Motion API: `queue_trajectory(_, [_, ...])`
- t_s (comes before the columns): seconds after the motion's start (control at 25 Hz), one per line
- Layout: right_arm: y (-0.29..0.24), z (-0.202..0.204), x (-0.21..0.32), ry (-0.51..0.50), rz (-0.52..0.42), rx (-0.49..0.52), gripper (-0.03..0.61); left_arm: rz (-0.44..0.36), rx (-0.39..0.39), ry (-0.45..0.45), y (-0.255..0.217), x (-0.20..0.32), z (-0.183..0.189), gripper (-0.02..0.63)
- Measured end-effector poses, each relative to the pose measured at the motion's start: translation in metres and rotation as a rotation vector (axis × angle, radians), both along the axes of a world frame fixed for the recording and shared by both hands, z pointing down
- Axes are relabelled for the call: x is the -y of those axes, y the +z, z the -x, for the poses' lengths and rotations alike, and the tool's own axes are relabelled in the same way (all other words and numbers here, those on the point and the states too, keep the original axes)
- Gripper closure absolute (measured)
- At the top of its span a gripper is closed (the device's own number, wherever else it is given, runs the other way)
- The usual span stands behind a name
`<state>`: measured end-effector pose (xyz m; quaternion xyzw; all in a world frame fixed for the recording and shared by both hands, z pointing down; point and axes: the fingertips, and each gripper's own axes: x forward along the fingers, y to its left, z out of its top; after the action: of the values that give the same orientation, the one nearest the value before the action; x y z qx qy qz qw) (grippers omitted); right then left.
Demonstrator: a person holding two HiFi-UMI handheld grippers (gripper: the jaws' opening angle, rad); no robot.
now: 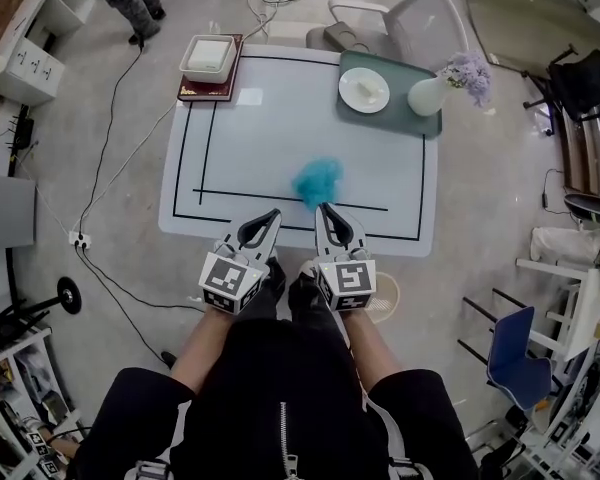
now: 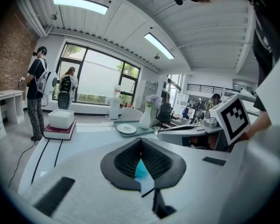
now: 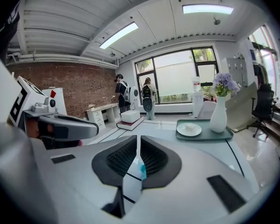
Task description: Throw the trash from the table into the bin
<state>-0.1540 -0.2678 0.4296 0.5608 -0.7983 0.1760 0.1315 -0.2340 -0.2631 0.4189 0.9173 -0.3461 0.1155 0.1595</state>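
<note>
A crumpled blue piece of trash (image 1: 318,180) lies on the white table (image 1: 280,118) near its front edge. My left gripper (image 1: 271,214) is shut and empty, its tips just left of and short of the trash. My right gripper (image 1: 323,209) is also shut and empty, its tips almost at the trash's near side. In the left gripper view the blue trash (image 2: 141,170) shows through the gap below the closed tips of the left gripper (image 2: 141,143). In the right gripper view a sliver of the trash (image 3: 143,171) shows beside the closed right gripper (image 3: 138,141). A round beige bin (image 1: 387,300) sits on the floor by my right side, partly hidden.
At the table's far right, a green tray (image 1: 400,118) holds a white plate (image 1: 364,90) and a vase of purple flowers (image 1: 430,95). A white box on a red book (image 1: 210,60) sits at the far left corner. A grey chair (image 1: 400,23) stands behind, a blue chair (image 1: 510,353) to the right.
</note>
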Motion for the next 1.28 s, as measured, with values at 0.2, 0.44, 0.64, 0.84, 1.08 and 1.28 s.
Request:
queue_trajectory(0.2, [0.025,0.003,0.013,-0.013,0.022,-0.025,0.538,0.006,0.006,-0.01,0.003,0.004,0.007,0.606])
queue_trajectory(0.44, [0.052,-0.004,0.028,0.019,0.041,-0.072,0.382,0.025,0.005,-0.03,0.011,0.008,0.015,0.606])
queue_trajectory(0.64, [0.066,-0.011,0.042,0.085,0.05,-0.124,0.305,0.041,0.018,-0.051,0.017,0.01,0.027,0.606])
queue_trajectory(0.84, [0.086,-0.014,0.044,0.089,0.087,-0.162,0.291,0.051,0.023,-0.072,0.021,0.011,0.038,0.606])
queue_trajectory(1.08, [0.107,-0.012,0.05,0.091,0.1,-0.152,0.268,0.065,0.024,-0.095,0.026,0.013,0.046,0.606])
queue_trajectory(1.28, [0.126,-0.015,0.049,0.106,0.141,-0.165,0.268,0.07,0.033,-0.107,0.029,0.014,0.053,0.606])
